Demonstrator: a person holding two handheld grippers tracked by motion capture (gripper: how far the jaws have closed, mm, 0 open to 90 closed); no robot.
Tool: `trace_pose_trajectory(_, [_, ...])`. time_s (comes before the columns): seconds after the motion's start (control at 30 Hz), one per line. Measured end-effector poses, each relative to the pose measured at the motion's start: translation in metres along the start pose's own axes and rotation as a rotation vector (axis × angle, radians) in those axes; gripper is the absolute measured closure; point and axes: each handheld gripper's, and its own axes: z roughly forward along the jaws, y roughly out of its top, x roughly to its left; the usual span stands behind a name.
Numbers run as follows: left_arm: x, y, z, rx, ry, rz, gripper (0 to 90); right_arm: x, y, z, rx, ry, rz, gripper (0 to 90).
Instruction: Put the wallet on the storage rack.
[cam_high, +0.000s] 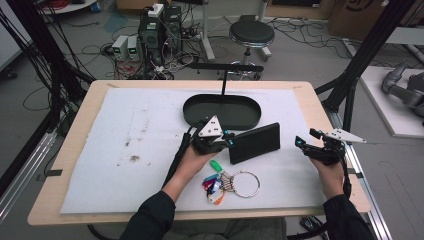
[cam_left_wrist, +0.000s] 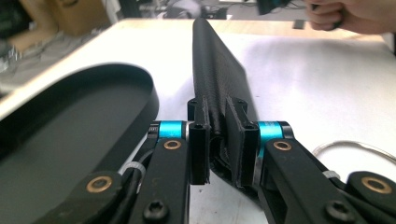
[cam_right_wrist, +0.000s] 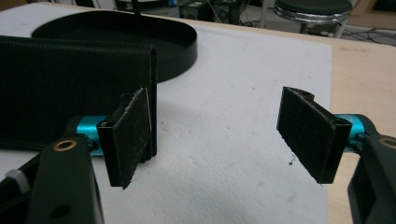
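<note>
Cloth edge: the white mat (cam_high: 125, 150) covered most of the wooden table (cam_high: 75, 210), and it carried small brown stains at the left; a dragged item could have snagged or smeared there.
Tray: the black oval tray (cam_high: 222, 111) lay just behind the left gripper, its rim near the wallet's far end; a careless swing could have knocked the rim and shifted the tray.
Left gripper: the left gripper (cam_high: 220, 142) was clamped on one short end of the black wallet (cam_high: 254, 142), holding it upright on its long edge; in the left gripper view the jaws pinched the wallet (cam_left_wrist: 217, 84) near its end.
Grip risk: held by a single end, the wallet probably could have pivoted or slid out of the pads if it was lifted quickly, since most of its length hung beyond the jaws.
Keys: the key ring with coloured tags (cam_high: 225, 184) lay on the mat just in front of the left hand; a lowering forearm might have swept it aside.
Right gripper: the right gripper (cam_high: 305, 144) stood released, jaws spread wide, a little to the right of the wallet's free end (cam_right_wrist: 74, 88).
Handover risk: if the right jaws closed off-centre, one pad could have pushed the wallet (cam_right_wrist: 74, 88) sideways and twisted it in the left grip.
</note>
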Motion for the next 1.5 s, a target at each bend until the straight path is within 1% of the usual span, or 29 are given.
trace_pose_trajectory(0.07, [0.0, 0.002, -0.007, -0.011, -0.022, 0.031, 80.0, 0.002, 0.002, 0.0, -0.017, 0.026, -0.009, 26.2])
trace_pose_trajectory(0.17, [0.003, 0.001, -0.019, -0.017, -0.051, 0.079, 80.0, 0.006, 0.005, 0.0, -0.027, 0.087, -0.034, 26.4])
trace_pose_trajectory(0.2, [0.004, 0.0, -0.023, -0.023, -0.069, 0.086, 80.0, 0.011, 0.007, 0.002, -0.027, 0.138, -0.057, 26.6])
trace_pose_trajectory(0.23, [0.005, -0.001, -0.026, -0.034, -0.086, 0.089, 80.0, 0.011, 0.007, 0.002, -0.027, 0.138, -0.057, 26.6])
trace_pose_trajectory(0.3, [0.007, -0.004, -0.033, -0.049, -0.107, 0.101, 80.1, 0.017, 0.008, 0.006, -0.02, 0.196, -0.092, 28.4])
trace_pose_trajectory(0.37, [0.009, -0.007, -0.039, -0.059, -0.134, 0.106, 80.3, 0.023, 0.01, 0.01, -0.005, 0.231, -0.122, 28.6])
trace_pose_trajectory(0.47, [0.009, -0.011, -0.044, -0.066, -0.152, 0.119, 80.3, 0.034, 0.011, 0.018, 0.011, 0.286, -0.163, 29.2])
trace_pose_trajectory(0.53, [0.009, -0.013, -0.046, -0.065, -0.161, 0.127, 80.3, 0.04, 0.012, 0.024, 0.021, 0.312, -0.184, 31.2])
trace_pose_trajectory(0.67, [0.006, -0.016, -0.046, -0.07, -0.179, 0.137, 80.2, 0.053, 0.016, 0.036, 0.032, 0.361, -0.193, 31.3])
trace_pose_trajectory(0.77, [0.005, -0.017, -0.047, -0.072, -0.179, 0.141, 80.1, 0.061, 0.019, 0.045, 0.043, 0.4, -0.201, 31.7])
trace_pose_trajectory(0.8, [0.005, -0.018, -0.047, -0.07, -0.171, 0.139, 79.9, 0.063, 0.019, 0.048, 0.05, 0.416, -0.206, 35.9])
trace_pose_trajectory(0.83, [0.005, -0.018, -0.048, -0.073, -0.167, 0.131, 79.7, 0.064, 0.019, 0.049, 0.056, 0.44, -0.215, 43.5])
trace_pose_trajectory(0.87, [0.005, -0.019, -0.049, -0.074, -0.164, 0.128, 79.1, 0.066, 0.018, 0.049, 0.061, 0.445, -0.233, 44.7])
trace_pose_trajectory(0.9, [0.005, -0.02, -0.05, -0.078, -0.155, 0.117, 78.0, 0.067, 0.018, 0.049, 0.061, 0.443, -0.246, 46.8])
trace_pose_trajectory(0.97, [0.006, -0.023, -0.051, -0.078, -0.139, 0.088, 73.8, 0.065, 0.019, 0.048, 0.065, 0.455, -0.247, 54.2])
trace_pose_trajectory(1.0, [0.007, -0.024, -0.052, -0.078, -0.127, 0.075, 70.4, 0.064, 0.019, 0.047, 0.066, 0.467, -0.256, 58.5])
trace_pose_trajectory(1.03, [0.008, -0.026, -0.052, -0.075, -0.105, 0.04, 63.4, 0.063, 0.019, 0.046, 0.068, 0.475, -0.267, 61.7])
trace_pose_trajectory(1.07, [0.009, -0.027, -0.052, -0.064, -0.096, 0.024, 53.0, 0.063, 0.019, 0.045, 0.066, 0.485, -0.278, 64.9])
trace_pose_trajectory(1.1, [0.011, -0.029, -0.051, -0.055, -0.091, -0.004, 47.6, 0.063, 0.019, 0.044, 0.066, 0.492, -0.283, 66.9])
trace_pose_trajectory(1.17, [0.014, -0.033, -0.05, -0.048, -0.085, -0.046, 41.7, 0.065, 0.019, 0.044, 0.065, 0.513, -0.295, 70.0])
trace_pose_trajectory(1.23, [0.017, -0.036, -0.049, -0.039, -0.087, -0.064, 38.8, 0.067, 0.019, 0.043, 0.063, 0.527, -0.317, 71.7])
trace_pose_trajectory(1.3, [0.019, -0.038, -0.047, -0.04, -0.088, -0.073, 38.8, 0.068, 0.018, 0.042, 0.064, 0.539, -0.332, 73.0])
trace_pose_trajectory(1.37, [0.022, -0.041, -0.044, -0.03, -0.085, -0.099, 36.7, 0.069, 0.018, 0.041, 0.061, 0.544, -0.354, 73.5])
trace_pose_trajectory(1.4, [0.023, -0.042, -0.043, -0.027, -0.089, -0.116, 35.4, 0.069, 0.018, 0.04, 0.062, 0.547, -0.36, 73.8])
trace_pose_trajectory(1.43, [0.025, -0.044, -0.041, -0.022, -0.102, -0.131, 35.3, 0.069, 0.018, 0.039, 0.061, 0.548, -0.371, 74.0])
trace_pose_trajectory(1.5, [0.026, -0.047, -0.039, -0.012, -0.116, -0.145, 36.7, 0.068, 0.017, 0.039, 0.062, 0.554, -0.378, 74.1])
